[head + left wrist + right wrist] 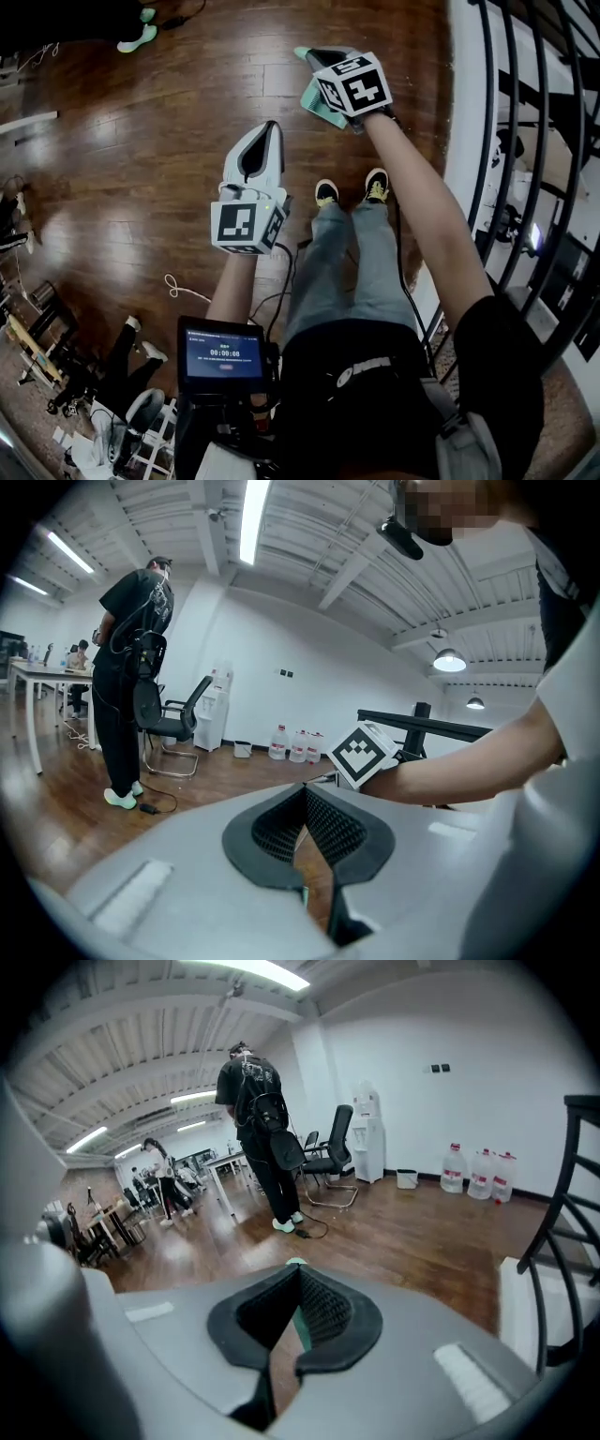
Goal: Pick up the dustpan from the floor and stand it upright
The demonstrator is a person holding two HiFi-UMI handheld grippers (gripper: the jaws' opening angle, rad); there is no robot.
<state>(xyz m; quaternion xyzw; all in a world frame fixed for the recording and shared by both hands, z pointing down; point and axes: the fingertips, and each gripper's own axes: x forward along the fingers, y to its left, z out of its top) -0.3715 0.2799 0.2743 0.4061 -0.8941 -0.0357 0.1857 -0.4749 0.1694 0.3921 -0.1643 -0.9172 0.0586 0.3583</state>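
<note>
**Figure: Both grippers over a wooden floor, the right one closed on the dustpan**

The wooden floor [141,141] filled most of the head view, bounded on the right by a black railing [553,141]. The wearer stood at centre, jeans [342,272] and yellow-and-black shoes [326,193] visible below the outstretched arms. A small screen [221,353] sat at waist level.

A second person [258,1138] in dark clothes stood well apart across the room, beside an office chair [328,1162]. Water bottles [478,1174] lined the far white wall.

The left gripper [270,131] was held in front of the body, well apart from the dustpan. In its own view the left gripper [305,787] had its jaws drawn together at the tips. Only a narrow slit remained lower down, through which the floor showed, and it gripped nothing.

The right gripper [311,58] reached farther forward, directly above the green dustpan [319,101], which showed from under the marker cube just ahead of the wearer's shoes. In the right gripper view the right gripper [297,1269] had its jaws closed, with a thin green strip of the dustpan [299,1324] pinched between the pads. (Which part of the dustpan was held, and whether it stood upright or lay tilted, could not be read, since the gripper covered most of it.)
</note>
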